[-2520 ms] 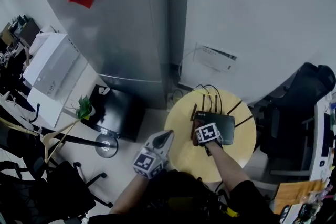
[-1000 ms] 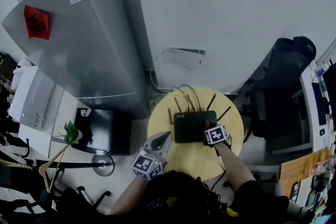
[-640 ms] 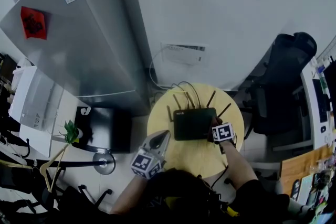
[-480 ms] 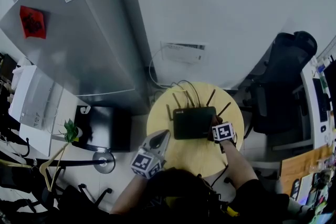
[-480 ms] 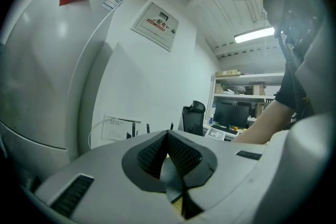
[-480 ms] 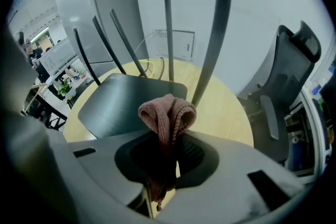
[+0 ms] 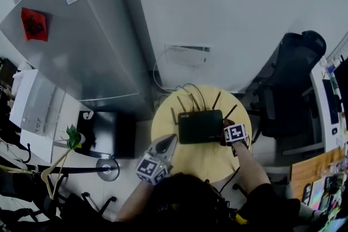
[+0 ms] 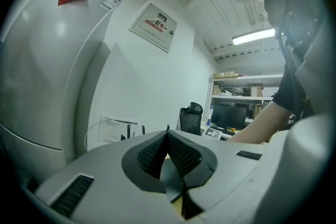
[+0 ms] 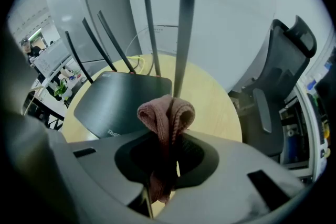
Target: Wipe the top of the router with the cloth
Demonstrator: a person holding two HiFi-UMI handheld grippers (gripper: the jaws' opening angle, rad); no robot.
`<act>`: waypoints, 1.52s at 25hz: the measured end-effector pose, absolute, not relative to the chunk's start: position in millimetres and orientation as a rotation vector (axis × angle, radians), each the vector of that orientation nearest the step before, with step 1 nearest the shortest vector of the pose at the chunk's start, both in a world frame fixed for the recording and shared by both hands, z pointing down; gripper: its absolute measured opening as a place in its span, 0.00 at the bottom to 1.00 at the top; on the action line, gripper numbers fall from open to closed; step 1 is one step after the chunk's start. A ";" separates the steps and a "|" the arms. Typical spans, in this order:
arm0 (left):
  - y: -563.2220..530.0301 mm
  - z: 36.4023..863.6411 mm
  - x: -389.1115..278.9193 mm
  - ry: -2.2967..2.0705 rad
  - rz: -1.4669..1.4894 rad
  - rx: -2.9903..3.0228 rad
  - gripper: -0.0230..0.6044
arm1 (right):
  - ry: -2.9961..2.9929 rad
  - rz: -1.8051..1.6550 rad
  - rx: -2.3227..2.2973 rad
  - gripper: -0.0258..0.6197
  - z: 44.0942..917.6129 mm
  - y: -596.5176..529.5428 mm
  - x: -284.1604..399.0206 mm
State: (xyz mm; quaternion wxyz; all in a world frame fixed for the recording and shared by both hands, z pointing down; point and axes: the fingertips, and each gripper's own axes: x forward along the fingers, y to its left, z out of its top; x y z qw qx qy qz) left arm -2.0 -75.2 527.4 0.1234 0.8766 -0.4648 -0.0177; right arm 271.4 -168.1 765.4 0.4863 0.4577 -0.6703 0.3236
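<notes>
the right hand-held gripper [image 7: 225, 134], clamped on the folded pink knitted cloth [image 9: 167, 115], has swept across the flat black router [image 7: 200, 126] to its right edge on the round yellow worktop [image 7: 190, 163]; one pass looks done. the left hand-held gripper [image 7: 169, 143] idles pinched together, empty

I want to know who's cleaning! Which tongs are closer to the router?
Right. The right tongs, gripping the pink cloth, are at the router's right edge; the left tongs hang apart, off its near-left corner.

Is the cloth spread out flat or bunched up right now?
Bunched. The cloth is a folded wad pinched in the right gripper, not laid flat on the router.
</notes>
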 end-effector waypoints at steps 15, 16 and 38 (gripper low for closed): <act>-83.3 512.5 11.2 -1.328 -0.085 2.575 0.04 | -1.846 0.637 0.943 0.13 704.7 -149.3 240.3; -83.7 511.1 11.0 -1.330 -0.086 2.577 0.04 | -1.888 0.616 0.909 0.13 700.5 -147.7 229.8; -42.3 531.1 -118.5 -1.775 -0.131 2.238 0.04 | -1.655 -0.551 0.389 0.13 693.1 -212.7 25.6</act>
